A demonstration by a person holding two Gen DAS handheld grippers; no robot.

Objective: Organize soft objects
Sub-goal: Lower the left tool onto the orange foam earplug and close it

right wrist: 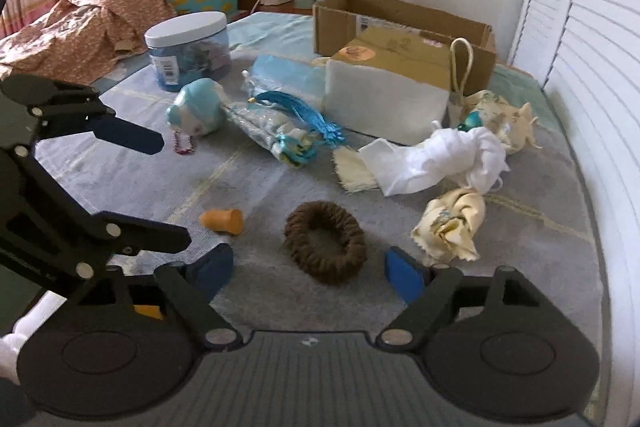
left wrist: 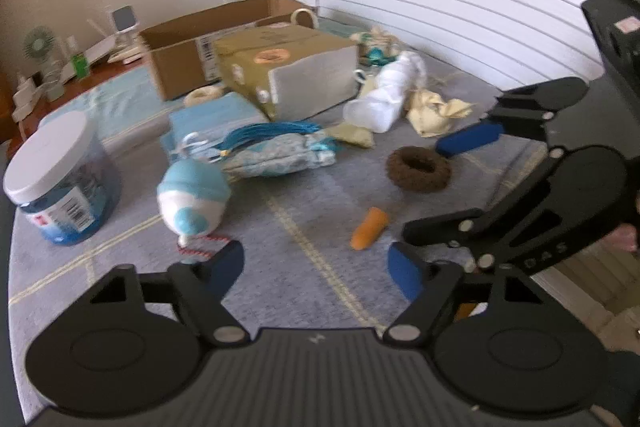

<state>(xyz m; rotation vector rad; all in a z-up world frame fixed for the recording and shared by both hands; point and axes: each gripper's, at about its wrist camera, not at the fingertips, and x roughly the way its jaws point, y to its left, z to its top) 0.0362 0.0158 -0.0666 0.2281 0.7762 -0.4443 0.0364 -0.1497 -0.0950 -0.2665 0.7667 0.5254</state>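
Note:
Soft things lie scattered on a grey bedspread. A brown woven ring lies in the middle, an orange cone-shaped piece to its left. A blue-and-white plush, a blue patterned bundle with tassels, a white cloth and cream cloths lie around. My left gripper is open and empty, just short of the orange piece. My right gripper is open and empty, just short of the ring.
An open cardboard box stands at the back, a flat olive-and-white box in front of it. A blue jar with a white lid stands on the left. White louvred doors run along the right.

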